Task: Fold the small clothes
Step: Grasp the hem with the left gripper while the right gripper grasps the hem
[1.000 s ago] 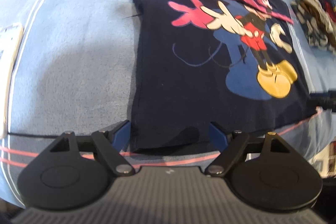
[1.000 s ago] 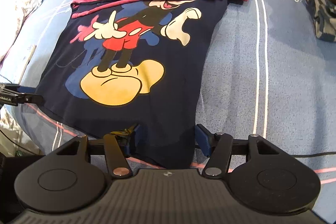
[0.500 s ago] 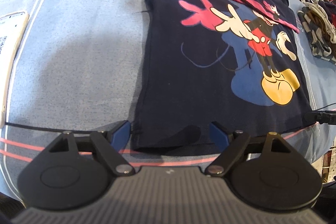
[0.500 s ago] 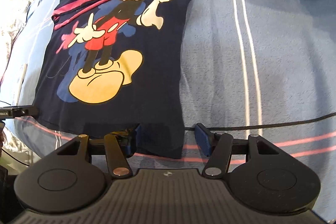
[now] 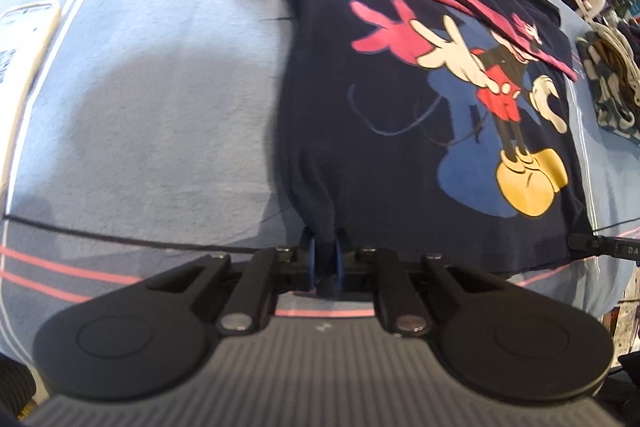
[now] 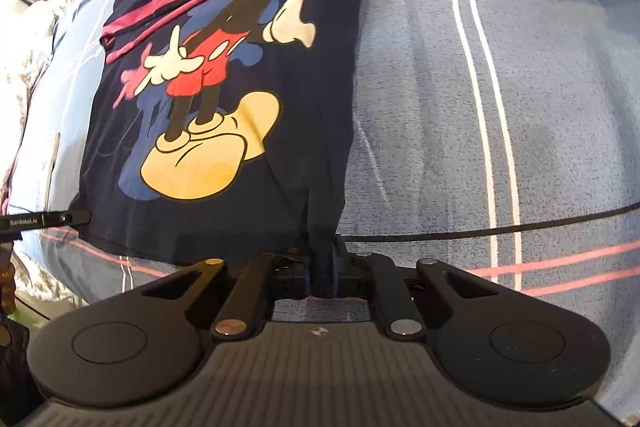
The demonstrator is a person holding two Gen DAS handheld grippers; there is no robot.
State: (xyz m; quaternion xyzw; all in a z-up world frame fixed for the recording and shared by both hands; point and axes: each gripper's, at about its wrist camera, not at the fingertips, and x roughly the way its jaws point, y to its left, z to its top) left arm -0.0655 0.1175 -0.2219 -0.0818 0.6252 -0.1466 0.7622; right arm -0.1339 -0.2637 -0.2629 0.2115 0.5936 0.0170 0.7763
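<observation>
Left gripper [image 5: 325, 259] is clamped on the near hem of the T-shirt [image 5: 400, 147]; right gripper [image 6: 322, 273] is closing, pinching that hem's other corner.

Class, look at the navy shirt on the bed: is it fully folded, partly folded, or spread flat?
Partly folded. The shirt's pink-trimmed top lies doubled over the print, while the lower body lies flat, its hem corners pinched by the left tool and closing right tool.
</observation>
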